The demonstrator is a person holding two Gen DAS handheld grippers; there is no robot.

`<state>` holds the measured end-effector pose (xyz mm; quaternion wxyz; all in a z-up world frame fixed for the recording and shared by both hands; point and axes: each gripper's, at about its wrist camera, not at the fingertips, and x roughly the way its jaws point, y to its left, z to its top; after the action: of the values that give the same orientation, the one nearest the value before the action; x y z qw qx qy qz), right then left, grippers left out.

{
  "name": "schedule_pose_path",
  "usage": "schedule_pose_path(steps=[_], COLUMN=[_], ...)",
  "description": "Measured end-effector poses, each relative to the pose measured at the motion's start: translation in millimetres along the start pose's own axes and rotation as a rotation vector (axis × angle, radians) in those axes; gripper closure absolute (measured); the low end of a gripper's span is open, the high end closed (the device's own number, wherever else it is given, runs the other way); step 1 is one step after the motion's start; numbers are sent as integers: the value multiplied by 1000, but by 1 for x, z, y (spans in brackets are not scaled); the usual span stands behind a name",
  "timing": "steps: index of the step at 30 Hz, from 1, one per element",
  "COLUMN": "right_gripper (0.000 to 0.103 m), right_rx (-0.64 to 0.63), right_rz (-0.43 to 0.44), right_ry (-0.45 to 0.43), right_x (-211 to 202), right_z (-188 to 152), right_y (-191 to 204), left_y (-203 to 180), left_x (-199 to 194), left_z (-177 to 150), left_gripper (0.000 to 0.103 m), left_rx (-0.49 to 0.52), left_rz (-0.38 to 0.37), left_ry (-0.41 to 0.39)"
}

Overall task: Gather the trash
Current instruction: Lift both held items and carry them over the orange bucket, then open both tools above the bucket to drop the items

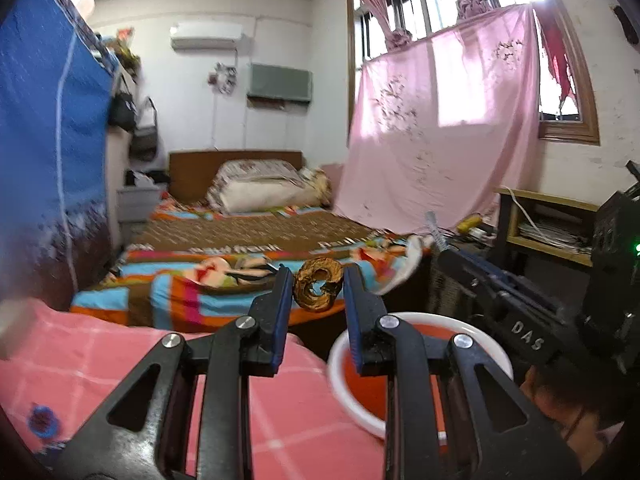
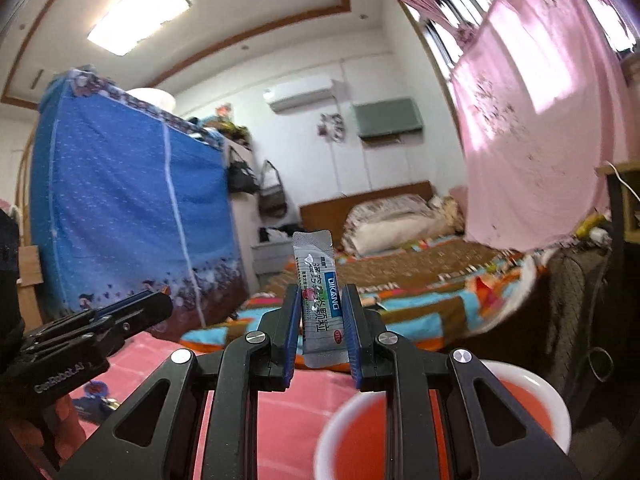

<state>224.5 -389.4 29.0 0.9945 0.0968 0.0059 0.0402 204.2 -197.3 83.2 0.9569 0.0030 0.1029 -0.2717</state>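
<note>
Bedroom, pink checked cloth (image 1: 100, 356) below; left gripper (image 1: 318, 280) jaws pinching brown peel (image 1: 318, 290), right gripper (image 2: 320, 300) jaws a sachet (image 2: 318, 300).

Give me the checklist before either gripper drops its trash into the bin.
1. Left gripper holds the brown peel: ok.
2. Right gripper pinches the silver sachet: ok.
3. Bin mouth open, white rim, red inside: ok.
4. Left gripper over the bin mouth: cannot tell; rim sits below right of the fingers.
5. Right gripper over the bin mouth: not ok; the bin lies lower right.
</note>
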Motion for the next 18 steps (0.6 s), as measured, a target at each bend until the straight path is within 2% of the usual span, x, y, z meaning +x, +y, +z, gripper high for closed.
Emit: schedule_pose_path(steps=[5,18], right_gripper=[84,82], right_rx=[38,143], right_rz=[-63,-152], right_ry=[62,191], right_x=[2,4], right_z=[-7,-20], right_y=[-23,-69], left_y=[-17,-51], left_x=[25,72], left_z=[-6,-19], left_gripper=[74,73], left_rx=[-31,-67], left_rz=[-58,-129], left_ry=[90,286])
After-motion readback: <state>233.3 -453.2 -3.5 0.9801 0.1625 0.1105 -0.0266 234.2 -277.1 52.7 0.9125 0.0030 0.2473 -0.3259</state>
